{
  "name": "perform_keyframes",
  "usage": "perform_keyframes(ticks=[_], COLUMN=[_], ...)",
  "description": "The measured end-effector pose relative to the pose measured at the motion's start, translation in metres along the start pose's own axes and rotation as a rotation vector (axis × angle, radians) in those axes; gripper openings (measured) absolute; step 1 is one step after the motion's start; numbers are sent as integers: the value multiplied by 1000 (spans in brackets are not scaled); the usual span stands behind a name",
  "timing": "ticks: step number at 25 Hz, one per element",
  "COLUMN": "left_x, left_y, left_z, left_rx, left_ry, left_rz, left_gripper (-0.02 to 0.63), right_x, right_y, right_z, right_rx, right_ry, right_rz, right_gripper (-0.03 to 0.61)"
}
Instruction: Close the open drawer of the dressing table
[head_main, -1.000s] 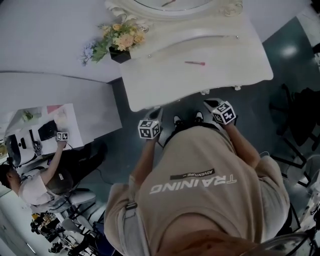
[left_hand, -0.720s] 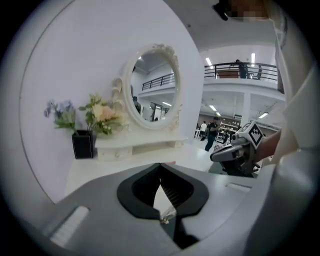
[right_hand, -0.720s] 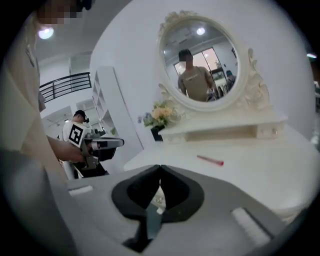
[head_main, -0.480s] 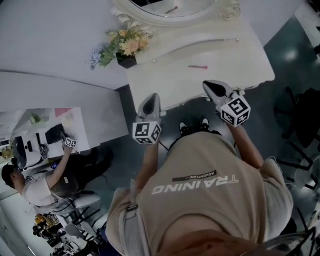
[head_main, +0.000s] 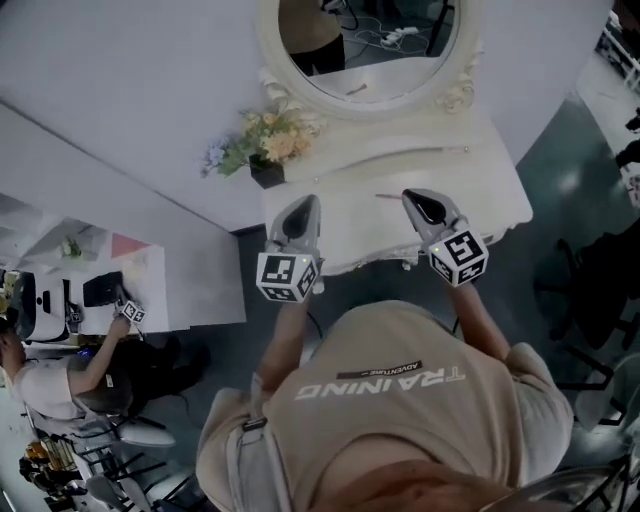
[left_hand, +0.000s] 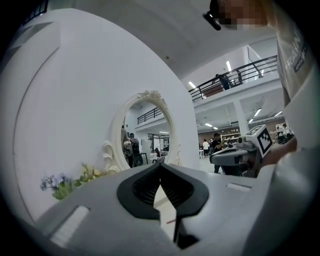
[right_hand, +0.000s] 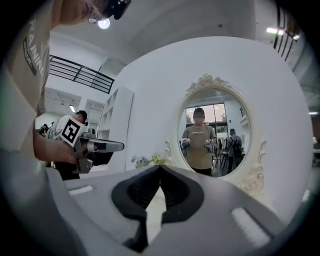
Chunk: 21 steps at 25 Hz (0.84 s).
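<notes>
The white dressing table (head_main: 495, 190) stands against the wall, under an oval mirror (head_main: 370, 40). From the head view I cannot make out its drawer; the front edge lies under my grippers. My left gripper (head_main: 305, 203) hangs over the table's front left, its jaws shut on nothing (left_hand: 160, 164). My right gripper (head_main: 417, 198) hovers over the front middle-right, also shut and empty (right_hand: 160, 166). A thin pink pen (head_main: 390, 197) lies on the tabletop between them. The mirror (right_hand: 214, 132) reflects the person holding both grippers.
A pot of flowers (head_main: 265, 145) sits on the table's back left corner. Lower left, a seated person (head_main: 60, 375) works at a white desk (head_main: 150, 290). A dark chair (head_main: 600, 290) stands on the floor to the right.
Both grippers have come up from below the table's front edge to over the tabletop. The head view has shifted toward the wall, so the mirror now shows.
</notes>
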<state>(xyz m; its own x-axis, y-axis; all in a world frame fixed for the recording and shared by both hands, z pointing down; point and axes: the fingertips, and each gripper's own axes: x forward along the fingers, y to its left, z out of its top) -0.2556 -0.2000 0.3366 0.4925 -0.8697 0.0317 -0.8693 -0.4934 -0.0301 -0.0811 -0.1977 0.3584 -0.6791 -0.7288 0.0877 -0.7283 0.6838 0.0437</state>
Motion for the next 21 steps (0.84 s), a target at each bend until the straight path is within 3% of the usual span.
perform_keyframes(ticks=[12,17,21], left_x=[-11,-8,-2], left_y=[11,12,19], left_z=[-11,-17,-15], left_rx=[1,89,88], left_ry=[62,91,80], left_rz=[32,24,4], left_gripper=[6,6,6], right_x=[0,13,25], right_y=[-2,-1,-2], right_z=[-8,-10,-5], right_rx=[-5,-11,-26], right_ry=[53,57,50], right_rz=[19,30,24], right_gripper=[5,5,5])
